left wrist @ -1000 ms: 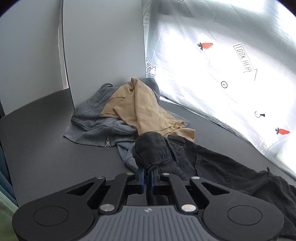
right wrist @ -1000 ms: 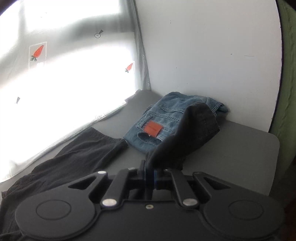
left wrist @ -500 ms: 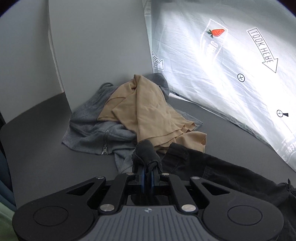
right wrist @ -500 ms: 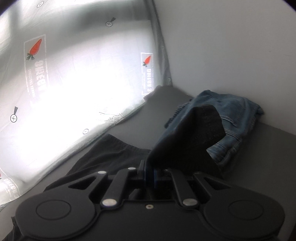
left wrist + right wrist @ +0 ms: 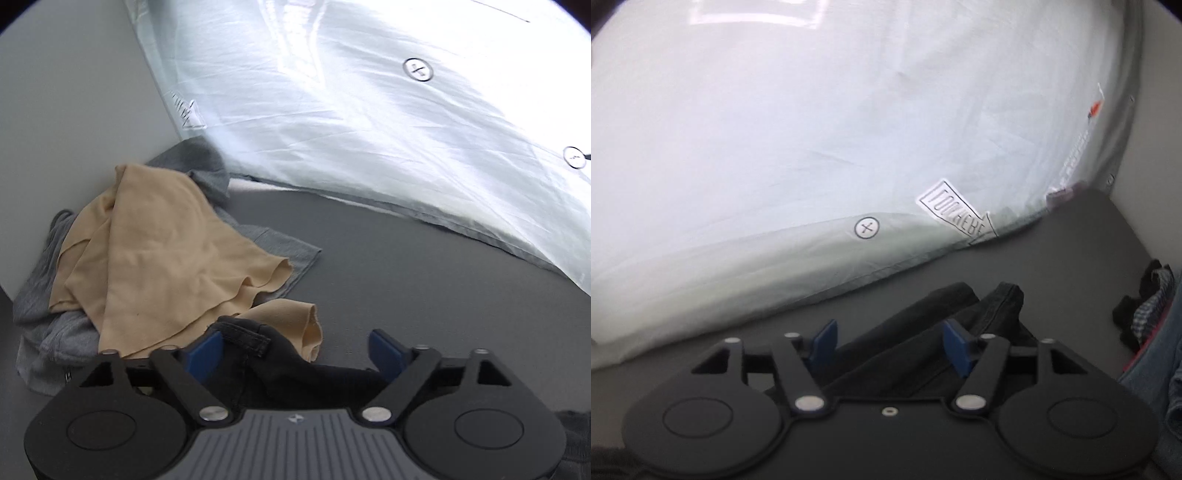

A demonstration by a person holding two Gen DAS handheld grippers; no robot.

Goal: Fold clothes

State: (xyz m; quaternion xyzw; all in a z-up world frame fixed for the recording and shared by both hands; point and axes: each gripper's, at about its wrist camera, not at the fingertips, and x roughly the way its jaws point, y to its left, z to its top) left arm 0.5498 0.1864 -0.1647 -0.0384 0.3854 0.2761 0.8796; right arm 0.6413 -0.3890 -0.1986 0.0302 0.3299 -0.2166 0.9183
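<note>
Opening tongs: left tongs (image 5: 295,349) and right tongs (image 5: 888,341) are spreading, pads clear of the black trousers (image 5: 258,354) lying loose between them.
Trousers' place: flat on the grey worktop (image 5: 424,295), one end overlapping the tan garment (image 5: 166,251).
Handling: likely soft, limp, moderately heavy.
Hold: waistband or hem edges.

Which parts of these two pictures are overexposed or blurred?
Left wrist view: the white sheet glares and loses detail; the beige cloth is sharp. Right wrist view: the sheet is washed out, the whole frame slightly blurred, the jeans soft at the edge.
</note>
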